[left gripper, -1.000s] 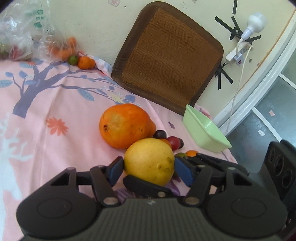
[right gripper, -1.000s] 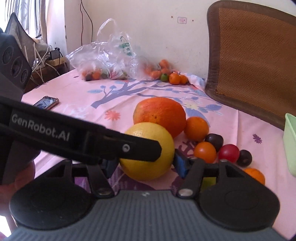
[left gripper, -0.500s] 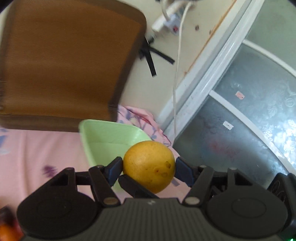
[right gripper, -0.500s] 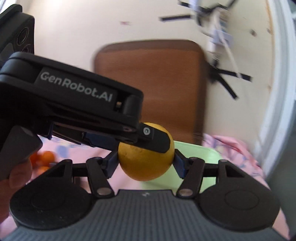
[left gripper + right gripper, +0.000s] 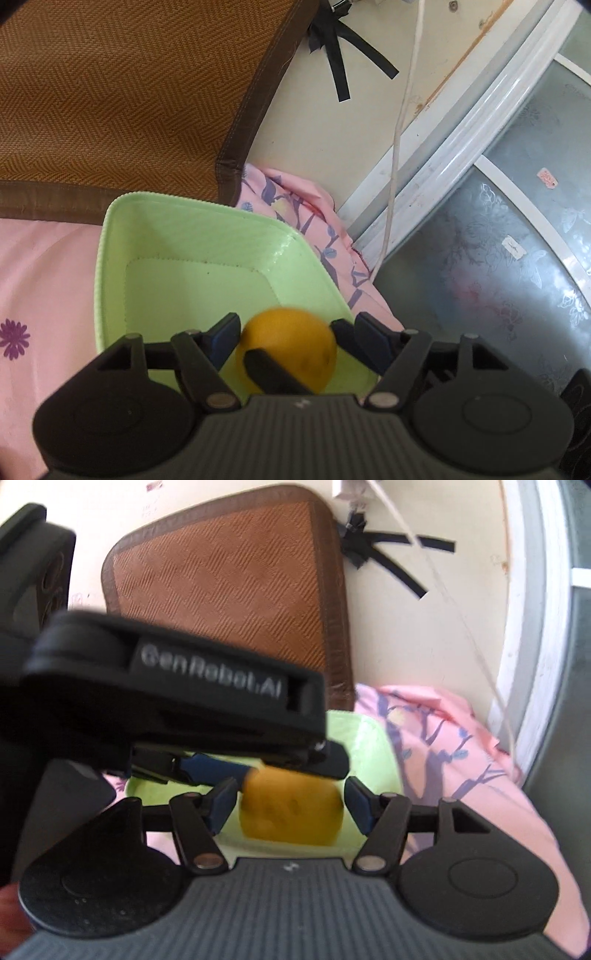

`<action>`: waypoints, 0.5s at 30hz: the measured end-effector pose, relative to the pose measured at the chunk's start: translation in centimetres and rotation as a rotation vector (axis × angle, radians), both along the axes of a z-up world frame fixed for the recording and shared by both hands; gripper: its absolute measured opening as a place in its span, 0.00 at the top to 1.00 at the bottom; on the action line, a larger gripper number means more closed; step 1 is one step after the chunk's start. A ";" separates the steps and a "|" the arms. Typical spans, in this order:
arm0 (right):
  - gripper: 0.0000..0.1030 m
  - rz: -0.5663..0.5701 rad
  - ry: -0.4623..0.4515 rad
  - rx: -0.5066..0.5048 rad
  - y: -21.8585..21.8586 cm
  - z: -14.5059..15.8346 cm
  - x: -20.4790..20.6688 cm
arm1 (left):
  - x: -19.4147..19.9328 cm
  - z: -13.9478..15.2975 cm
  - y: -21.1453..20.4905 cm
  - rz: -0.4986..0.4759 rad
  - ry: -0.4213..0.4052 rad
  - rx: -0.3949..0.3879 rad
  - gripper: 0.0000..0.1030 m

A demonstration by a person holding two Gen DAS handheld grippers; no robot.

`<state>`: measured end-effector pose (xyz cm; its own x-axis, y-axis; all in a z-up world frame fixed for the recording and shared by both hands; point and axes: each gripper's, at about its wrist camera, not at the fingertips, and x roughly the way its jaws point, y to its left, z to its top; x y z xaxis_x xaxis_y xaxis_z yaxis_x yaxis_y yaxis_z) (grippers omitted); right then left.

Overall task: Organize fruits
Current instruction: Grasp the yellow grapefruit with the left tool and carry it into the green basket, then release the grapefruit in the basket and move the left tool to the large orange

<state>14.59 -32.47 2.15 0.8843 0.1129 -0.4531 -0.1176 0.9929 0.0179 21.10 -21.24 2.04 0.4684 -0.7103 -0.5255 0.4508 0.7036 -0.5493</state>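
Observation:
A yellow round fruit (image 5: 288, 347), blurred by motion, hangs low over the near end of the light green tray (image 5: 110, 258). My left gripper (image 5: 295, 332) straddles it with its jaws opening, and the blue pads stand just off the fruit's sides. My right gripper (image 5: 290, 801) straddles the same fruit (image 5: 291, 812) from another angle, its jaws also opening with thin gaps at both pads. One of its black fingers (image 5: 273, 373) crosses under the fruit. The left gripper's finger (image 5: 328, 760) lies across the top of the fruit above the tray (image 5: 373, 746).
A brown woven mat (image 5: 129, 92) leans on the wall right behind the tray. The pink printed cloth (image 5: 295, 206) ends just right of the tray, with a drop to the grey floor (image 5: 517, 258). A white cable (image 5: 399, 129) hangs down the wall. A hand (image 5: 7, 915) shows at lower left.
Both grippers carried the yellow fruit from the fruit pile rightwards to above the green tray. Their jaws have widened and the fruit now sits lower and blurred between the pads.

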 end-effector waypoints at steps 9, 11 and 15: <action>0.30 -0.044 -0.153 0.198 -3.0 0.7 -2.5 | -7.7 6.6 11.5 0.129 -0.168 -0.140 0.27; 0.30 -0.061 -0.181 0.231 -3.5 0.8 -2.8 | -10.4 8.0 16.1 0.199 -0.225 -0.126 0.25; 0.31 -0.058 -0.226 0.262 -3.7 1.3 -3.3 | -14.9 9.0 24.4 0.378 -0.284 -0.006 0.23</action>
<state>11.31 -36.20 3.48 0.9673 0.1456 -0.2076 -0.0908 0.9633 0.2526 6.25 3.14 11.05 0.8197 -0.4646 -0.3350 0.2965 0.8445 -0.4459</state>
